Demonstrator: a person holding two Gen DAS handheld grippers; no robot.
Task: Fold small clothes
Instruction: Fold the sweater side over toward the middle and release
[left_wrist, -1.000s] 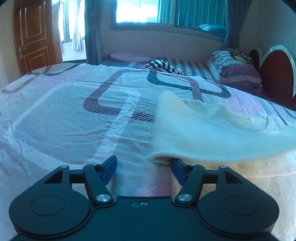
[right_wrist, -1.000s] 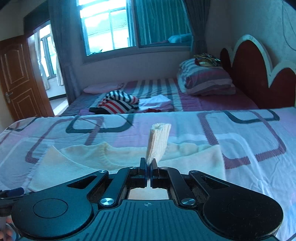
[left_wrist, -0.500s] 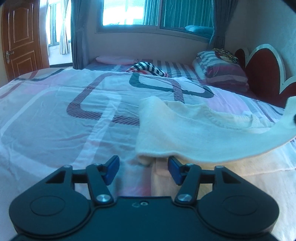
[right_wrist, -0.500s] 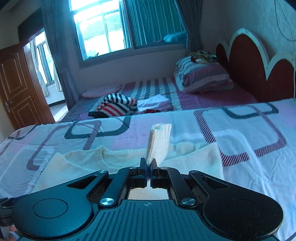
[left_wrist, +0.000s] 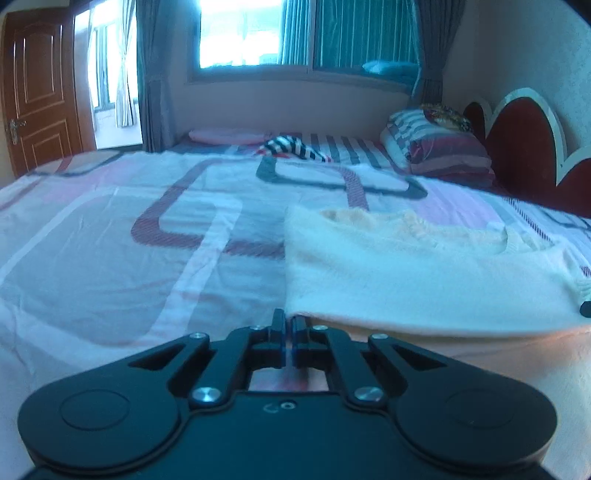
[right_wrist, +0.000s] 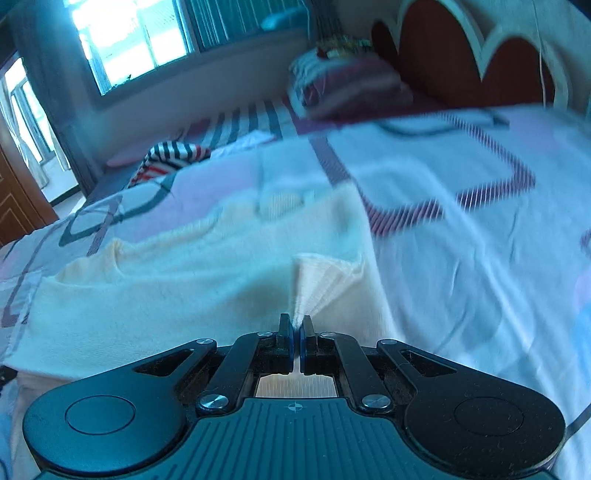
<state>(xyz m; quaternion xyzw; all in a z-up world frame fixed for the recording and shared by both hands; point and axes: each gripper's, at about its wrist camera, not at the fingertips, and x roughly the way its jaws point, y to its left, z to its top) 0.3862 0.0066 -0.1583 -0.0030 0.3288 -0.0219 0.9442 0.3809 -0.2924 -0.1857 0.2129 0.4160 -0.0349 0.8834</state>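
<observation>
1. The cream sweater lies flat on the patterned bedspread, well on the near side of the red scalloped headboard, with its neckline turned toward that headboard's end of the room.
2. Its long axis runs across the left wrist view, roughly parallel to the headboard; the upper layer is folded over, leaving a straight folded edge along the near side.
3. The left gripper sits at the sweater's near left corner — its jaws have just been closing and now stand together; whether any cloth is pinched between them I cannot tell.
4. The right gripper is clamped on a bunched ribbed piece of the sweater, which fans out from the tips — this view is blurred.
5. A striped garment lies farther off, level with the headboard.
</observation>
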